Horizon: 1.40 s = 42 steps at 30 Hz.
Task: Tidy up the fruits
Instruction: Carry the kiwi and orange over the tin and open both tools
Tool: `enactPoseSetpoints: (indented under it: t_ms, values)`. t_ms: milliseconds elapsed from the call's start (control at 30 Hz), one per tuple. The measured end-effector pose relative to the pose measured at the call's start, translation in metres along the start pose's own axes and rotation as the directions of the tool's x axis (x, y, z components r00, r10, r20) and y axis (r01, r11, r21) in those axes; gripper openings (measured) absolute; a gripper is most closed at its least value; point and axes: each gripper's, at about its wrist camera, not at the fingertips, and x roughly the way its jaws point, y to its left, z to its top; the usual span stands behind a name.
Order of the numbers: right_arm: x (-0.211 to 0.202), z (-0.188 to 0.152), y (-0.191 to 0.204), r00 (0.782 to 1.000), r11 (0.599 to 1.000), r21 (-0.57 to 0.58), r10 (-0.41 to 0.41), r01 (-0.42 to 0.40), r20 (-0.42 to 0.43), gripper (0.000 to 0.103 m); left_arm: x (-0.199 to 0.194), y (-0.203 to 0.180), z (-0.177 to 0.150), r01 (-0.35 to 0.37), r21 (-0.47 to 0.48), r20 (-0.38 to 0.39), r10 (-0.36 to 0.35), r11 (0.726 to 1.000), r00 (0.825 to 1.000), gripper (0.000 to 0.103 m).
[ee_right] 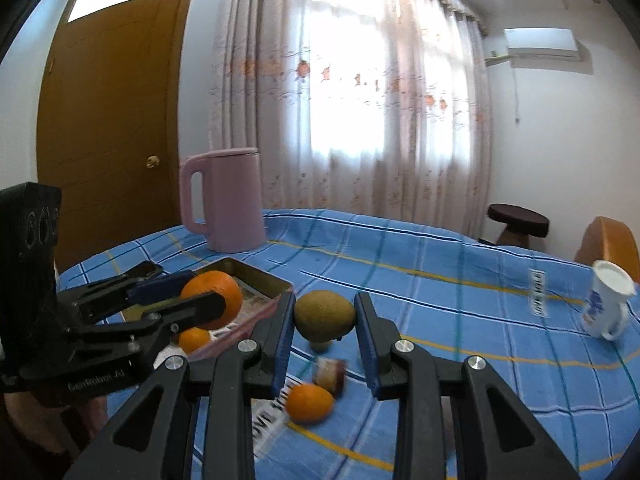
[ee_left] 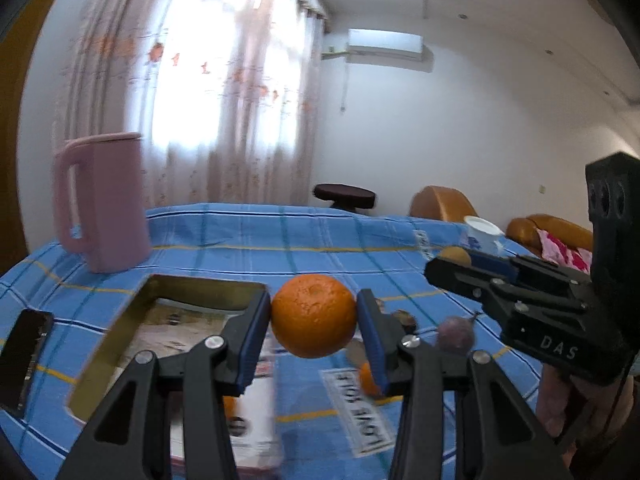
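Note:
My left gripper (ee_left: 314, 316) is shut on a large orange (ee_left: 313, 315) and holds it above the blue checked cloth, just right of a gold metal tin (ee_left: 120, 320). It also shows in the right wrist view (ee_right: 212, 300). My right gripper (ee_right: 324, 316) is shut on a brown-green kiwi (ee_right: 325, 314) and holds it above the cloth. Under it lie a small orange (ee_right: 310, 402) and a blurred reddish fruit (ee_right: 330, 374). Another small orange (ee_right: 194, 339) lies by the tin (ee_right: 256, 280). A purple fruit (ee_left: 456, 333) lies on the cloth in the left wrist view.
A pink jug (ee_left: 102, 204) stands at the back left of the table. A white cup (ee_right: 606, 304) stands at the right. A black phone (ee_left: 24, 360) lies left of the tin. A dark stool (ee_right: 518, 220) and orange chairs (ee_left: 440, 200) stand behind the table.

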Motion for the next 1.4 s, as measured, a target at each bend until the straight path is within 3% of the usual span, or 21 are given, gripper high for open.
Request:
enactPoseSetpoints:
  t_ms: [267, 467, 767, 1000, 1100, 1200, 1400]
  values:
    - [0.047, 0.017, 0.033, 0.995, 0.996, -0.028, 0.083, -0.085, -0.058, 0.031, 0.002, 0.056, 0.011, -0.079, -0.049, -0.025, 0.078, 0.996, 0.997, 0.046]
    - [0.087, 0.017, 0.059, 0.98, 0.989, -0.015, 0.146, -0.15, -0.137, 0.032, 0.018, 0.089, 0.01, -0.093, -0.106, -0.1, 0.083, 0.99, 0.992, 0.046]
    - [0.13, 0.003, 0.083, 0.959, 0.986, -0.034, 0.153, -0.165, -0.238, 0.032, 0.041, 0.109, 0.005, -0.134, -0.099, -0.192, 0.113, 0.986, 0.975, 0.046]
    - [0.147, -0.003, 0.096, 0.939, 0.981, -0.037, 0.171, -0.191, -0.298, 0.033, 0.043, 0.117, 0.0, -0.161, -0.105, -0.218, 0.135, 0.981, 0.966, 0.047]
    - [0.142, -0.006, 0.099, 0.945, 0.984, -0.063, 0.143, -0.169, -0.294, 0.051, 0.036, 0.114, 0.002, -0.158, -0.108, -0.19, 0.136, 0.982, 0.972, 0.054]
    - [0.123, -0.006, 0.093, 0.953, 0.983, -0.076, 0.14, -0.166, -0.27, 0.051, 0.023, 0.103, 0.007, -0.153, -0.105, -0.142, 0.137, 0.983, 0.98, 0.071]
    - [0.061, -0.014, 0.046, 0.976, 0.997, -0.072, 0.026, -0.042, -0.215, 0.053, 0.008, 0.063, 0.006, -0.07, -0.104, -0.095, 0.06, 0.992, 0.994, 0.085]
